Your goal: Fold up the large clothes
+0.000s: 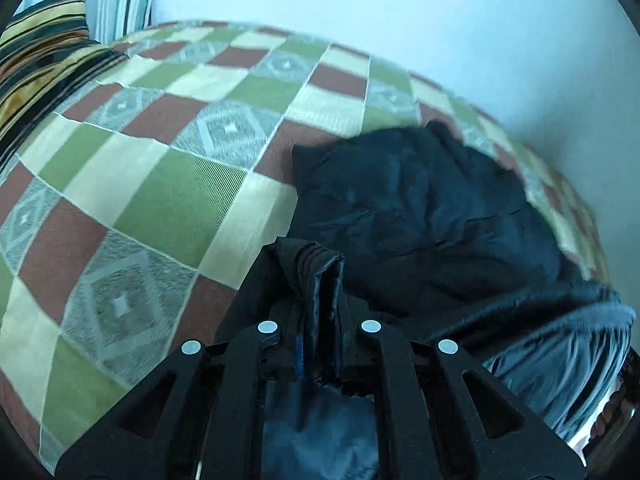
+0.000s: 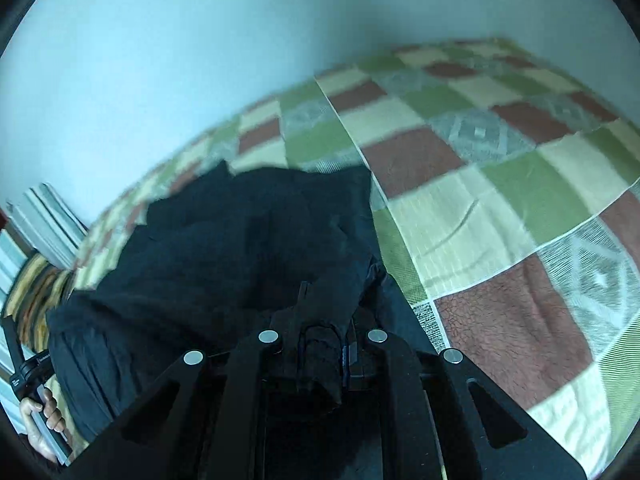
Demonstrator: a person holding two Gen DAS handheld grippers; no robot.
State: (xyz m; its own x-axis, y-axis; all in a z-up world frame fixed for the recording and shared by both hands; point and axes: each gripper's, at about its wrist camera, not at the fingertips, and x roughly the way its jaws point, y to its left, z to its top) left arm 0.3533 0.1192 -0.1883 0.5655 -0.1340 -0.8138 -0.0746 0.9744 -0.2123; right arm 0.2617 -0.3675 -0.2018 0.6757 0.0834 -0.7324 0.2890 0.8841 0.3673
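The black garment (image 1: 420,216) lies bunched on the checked bedspread (image 1: 160,184), close to the pale wall (image 1: 400,4) behind the bed. A striped pillow (image 1: 44,56) sits well left of the garment, at the bedspread's far corner. Nothing stands between the garment and either tool. The left gripper (image 1: 316,280) is clenched on a folded edge of the garment, which rises between its fingers. The right gripper (image 2: 324,344) is likewise clamped on a gathered bunch of the same cloth. The garment spreads forward from both jaws. The person's hand (image 2: 42,412) shows beside the garment's left end.
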